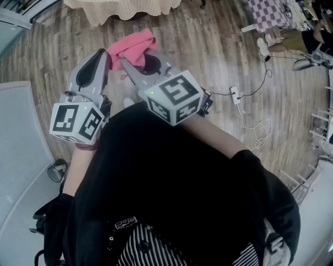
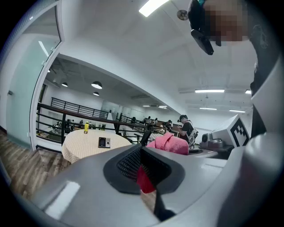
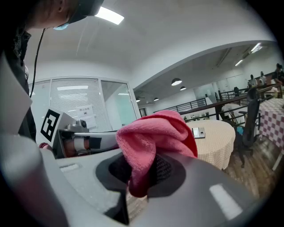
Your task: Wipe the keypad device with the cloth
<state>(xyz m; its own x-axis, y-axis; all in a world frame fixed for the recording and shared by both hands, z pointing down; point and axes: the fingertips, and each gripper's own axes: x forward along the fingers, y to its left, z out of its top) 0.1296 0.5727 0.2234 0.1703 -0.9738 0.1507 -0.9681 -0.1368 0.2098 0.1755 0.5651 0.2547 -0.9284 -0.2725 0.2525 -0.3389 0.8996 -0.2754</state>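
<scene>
**Head view:** A person stands over a wooden floor (image 1: 208, 47) with the left hand-held gripper (image 1: 102, 54) and the right hand-held gripper (image 1: 143, 61) side by side. A pink cloth (image 1: 132, 44) is bunched over their tips. The cream-draped surface (image 1: 119, 13) lies well ahead of both and is cut off by the top edge. No keypad shows here, and the person's dark top fills the lower half.

**Left gripper view:** The jaws stand narrow with a strip of red cloth in the gap. They appear to pinch it, though it may only hang just beyond them. The keypad device (image 2: 104, 142) lies flat on the surface, well ahead and left of the jaw line, near a yellow bottle (image 2: 86, 127). Its keys are too small to make out.

**Right gripper view:** The jaws are clamped on a thick fold of the cloth, which mounds above their tips. The device sits far ahead, to their right.

**What could go wrong:** The wad looks loosely gathered, so pressing down could tug it free or let a bare jaw scrape the device. The device looks unfastened on its tablecloth and may slide under a firm wipe. A floor cable (image 1: 252, 111), well right of the right hand-held gripper, could snag a foot on the approach.
</scene>
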